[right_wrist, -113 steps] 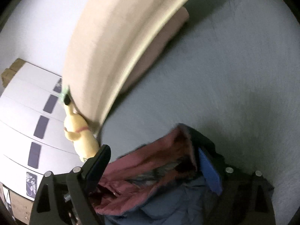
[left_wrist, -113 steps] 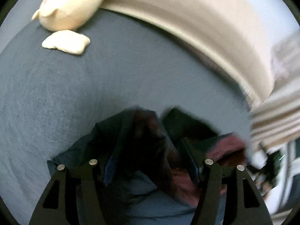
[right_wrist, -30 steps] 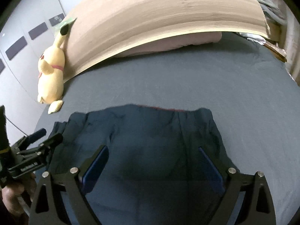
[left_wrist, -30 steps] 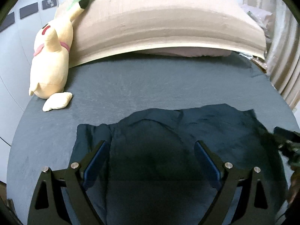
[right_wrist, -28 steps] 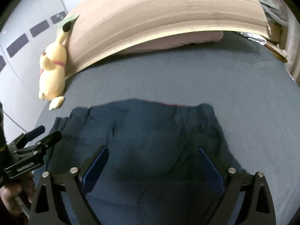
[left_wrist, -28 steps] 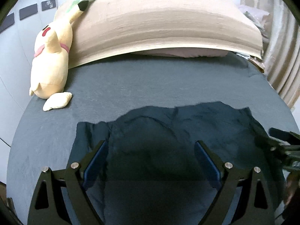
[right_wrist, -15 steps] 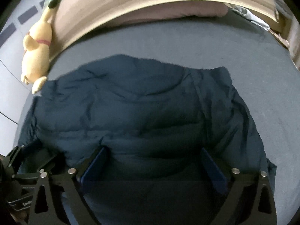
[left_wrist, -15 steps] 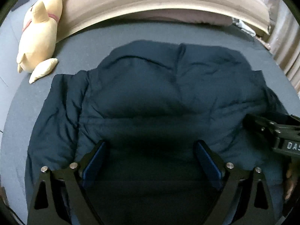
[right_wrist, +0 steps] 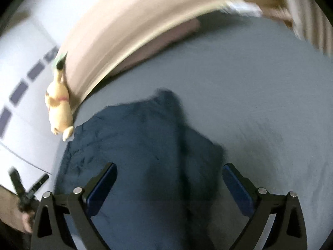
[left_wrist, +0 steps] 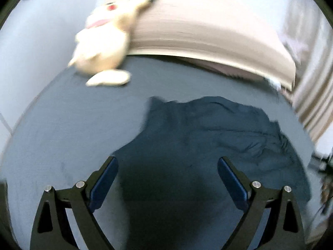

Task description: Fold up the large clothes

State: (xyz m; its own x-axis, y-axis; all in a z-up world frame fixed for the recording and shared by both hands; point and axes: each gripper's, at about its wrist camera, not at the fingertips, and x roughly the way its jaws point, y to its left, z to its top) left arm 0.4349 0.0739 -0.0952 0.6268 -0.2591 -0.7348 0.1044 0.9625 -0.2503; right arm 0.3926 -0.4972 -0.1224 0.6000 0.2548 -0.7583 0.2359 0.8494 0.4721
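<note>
nearest in the left wrist view, the left gripper has its blue-padded jaws spread wide and released, nothing pinched between them, hanging above the dark navy jacket. the jacket lies spread on the grey bed sheet, running from 6 o'clock up toward 2 o'clock in that view. in the right wrist view the right gripper is likewise wide apart and holds nothing, with the jacket under it from 6 o'clock to 11 o'clock. at 8 o'clock there, a person's hand holds the other gripper at the frame edge. farther off, a yellow plush toy sits at 11 o'clock against the beige headboard, blurred, well apart from the jacket. a striped curtain hangs at 3 o'clock.
</note>
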